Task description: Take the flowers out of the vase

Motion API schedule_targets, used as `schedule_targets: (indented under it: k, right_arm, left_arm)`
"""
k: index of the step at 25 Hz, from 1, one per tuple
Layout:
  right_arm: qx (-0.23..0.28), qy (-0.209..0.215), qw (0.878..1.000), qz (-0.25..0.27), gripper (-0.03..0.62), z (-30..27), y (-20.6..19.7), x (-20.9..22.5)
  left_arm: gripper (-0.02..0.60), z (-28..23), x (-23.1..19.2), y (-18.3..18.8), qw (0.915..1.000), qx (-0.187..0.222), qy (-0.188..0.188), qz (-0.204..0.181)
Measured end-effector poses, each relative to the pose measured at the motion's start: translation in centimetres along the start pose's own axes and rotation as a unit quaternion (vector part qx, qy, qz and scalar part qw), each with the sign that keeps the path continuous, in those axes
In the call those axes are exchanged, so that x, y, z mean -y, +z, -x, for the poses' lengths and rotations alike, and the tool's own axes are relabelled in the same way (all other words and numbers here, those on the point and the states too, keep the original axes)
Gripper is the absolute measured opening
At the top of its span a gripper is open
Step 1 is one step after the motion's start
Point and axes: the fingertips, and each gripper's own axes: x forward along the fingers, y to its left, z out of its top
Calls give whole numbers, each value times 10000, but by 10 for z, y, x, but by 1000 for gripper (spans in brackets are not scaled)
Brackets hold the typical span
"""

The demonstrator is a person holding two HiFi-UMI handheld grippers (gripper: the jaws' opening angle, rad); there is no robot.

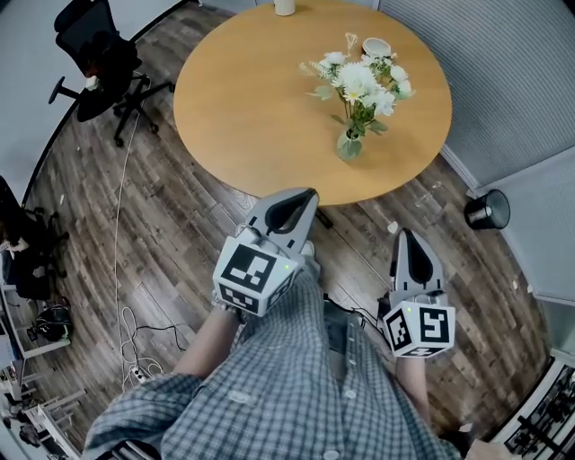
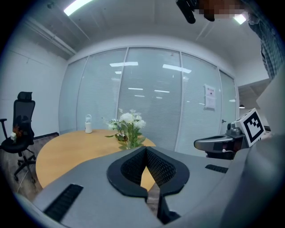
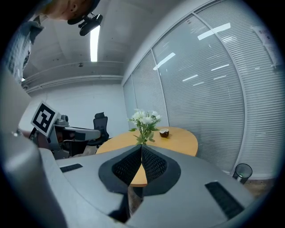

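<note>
White flowers (image 1: 359, 81) stand in a small glass vase (image 1: 349, 144) on the right side of a round wooden table (image 1: 243, 108). Both grippers hover over the floor short of the table's near edge, pointing at it, shut and holding nothing. The left gripper (image 1: 310, 193) reaches closest to the rim; the right gripper (image 1: 406, 235) sits further back and to the right. In the left gripper view the flowers (image 2: 128, 122) rise just beyond the shut left gripper (image 2: 146, 149). In the right gripper view the flowers (image 3: 144, 119) show above the shut right gripper (image 3: 141, 147).
A small bowl (image 1: 375, 47) lies behind the flowers and a white container (image 1: 285, 7) stands at the table's far edge. A black office chair (image 1: 99, 63) is at the left, a black bin (image 1: 488, 209) at the right by the blinds, cables (image 1: 135, 341) on the floor.
</note>
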Motion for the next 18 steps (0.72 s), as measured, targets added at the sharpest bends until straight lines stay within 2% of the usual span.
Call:
schedule_targets:
  k: [7,13,18]
  right_arm:
    - [-151,-96,9998,40,11,-47,9,-1]
    - [-169,-144,9997,108,11,-88,20,-5]
    - [-198,-223,9995,110,11,-115,24,-5]
  left_arm:
    - [9,-38,-33,4,9996,-42,-257,-113]
    - [9,-69,-57,5,9969,-143,-551,-545]
    - [9,-88,-73,6,9945,-179,-728,-733]
